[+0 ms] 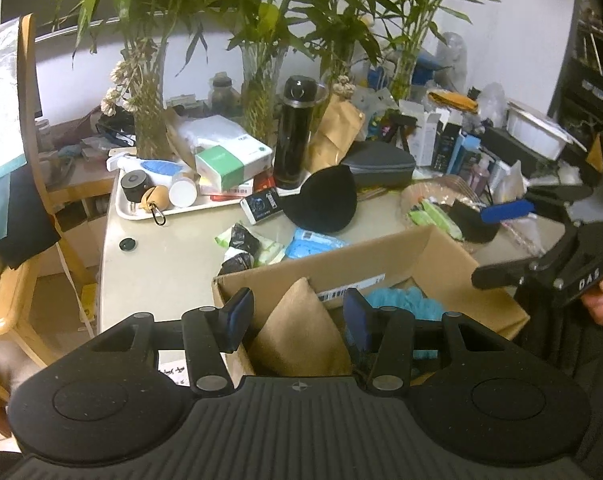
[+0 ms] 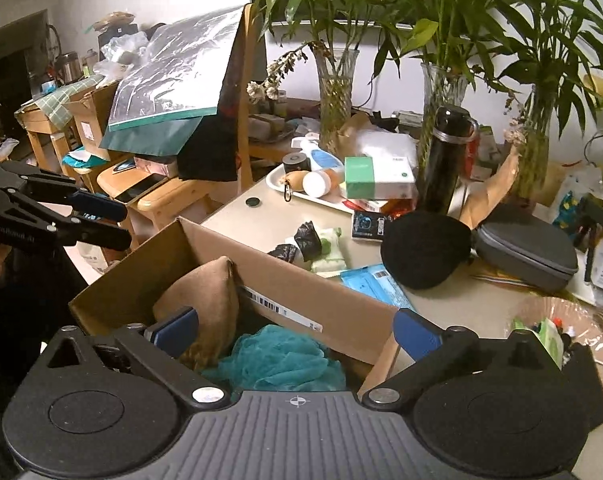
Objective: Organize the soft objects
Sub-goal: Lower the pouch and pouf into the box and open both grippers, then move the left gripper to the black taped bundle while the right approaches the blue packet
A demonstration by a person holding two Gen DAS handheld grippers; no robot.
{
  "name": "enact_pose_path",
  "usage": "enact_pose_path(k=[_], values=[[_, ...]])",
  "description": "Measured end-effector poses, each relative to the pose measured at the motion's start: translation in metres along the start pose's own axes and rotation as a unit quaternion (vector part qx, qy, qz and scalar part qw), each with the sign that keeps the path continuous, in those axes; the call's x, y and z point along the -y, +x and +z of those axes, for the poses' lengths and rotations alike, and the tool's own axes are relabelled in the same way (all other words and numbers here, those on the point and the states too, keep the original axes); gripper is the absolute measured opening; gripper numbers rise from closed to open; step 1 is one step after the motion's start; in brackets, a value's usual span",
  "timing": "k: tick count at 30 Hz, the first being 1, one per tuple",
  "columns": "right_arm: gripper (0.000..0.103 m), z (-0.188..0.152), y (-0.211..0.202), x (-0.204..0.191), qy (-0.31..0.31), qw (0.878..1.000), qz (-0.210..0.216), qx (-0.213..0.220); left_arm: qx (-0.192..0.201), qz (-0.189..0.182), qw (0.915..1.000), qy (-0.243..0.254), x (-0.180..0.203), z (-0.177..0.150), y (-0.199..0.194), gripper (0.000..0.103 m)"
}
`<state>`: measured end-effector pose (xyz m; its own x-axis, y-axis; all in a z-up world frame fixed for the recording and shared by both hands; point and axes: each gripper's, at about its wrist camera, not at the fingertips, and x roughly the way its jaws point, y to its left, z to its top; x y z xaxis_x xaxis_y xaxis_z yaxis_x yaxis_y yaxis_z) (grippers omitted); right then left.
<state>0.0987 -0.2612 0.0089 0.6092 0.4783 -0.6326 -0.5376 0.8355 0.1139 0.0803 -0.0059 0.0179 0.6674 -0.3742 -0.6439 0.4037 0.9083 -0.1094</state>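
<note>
With the teal mesh sponge [image 2: 277,356] judged just dropped into the cardboard box [image 2: 301,300], the right gripper [image 2: 297,332] is spread wide and empty, the left gripper [image 1: 297,316] is half-open around a tan cushion [image 1: 301,328], grip uncertain; another soft item is sought next.

Lived-in home room: ahead of the hand-held gripper [image 2: 295,330], cluttered pale bench [image 2: 237,220] with glass vases of green bamboo [image 2: 337,88], black steel flask [image 2: 445,156]; wooden chair [image 2: 169,196] leftward.

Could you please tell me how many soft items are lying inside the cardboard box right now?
2: a tan cushion at the box's left end, a teal mesh sponge beside it. Others may be hidden underneath.
</note>
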Motion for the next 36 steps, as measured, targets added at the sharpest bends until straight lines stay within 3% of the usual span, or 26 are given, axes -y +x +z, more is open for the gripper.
enact_pose_path(k=[20,26,36], values=[[0.103,0.007,0.011,0.014,0.015,1.000,-0.005,-0.006,0.019,-0.018,0.9996,-0.007,-0.011,0.023,0.028,0.049],[0.103,0.021,0.009,0.024,0.018,0.999,-0.029,0.009,0.029,-0.018,0.9994,-0.002,-0.012,0.042,0.038,0.049],[0.103,0.017,0.017,0.038,0.038,0.999,-0.032,0.023,0.028,-0.018,0.9994,0.002,-0.027,0.055,0.047,0.049]])
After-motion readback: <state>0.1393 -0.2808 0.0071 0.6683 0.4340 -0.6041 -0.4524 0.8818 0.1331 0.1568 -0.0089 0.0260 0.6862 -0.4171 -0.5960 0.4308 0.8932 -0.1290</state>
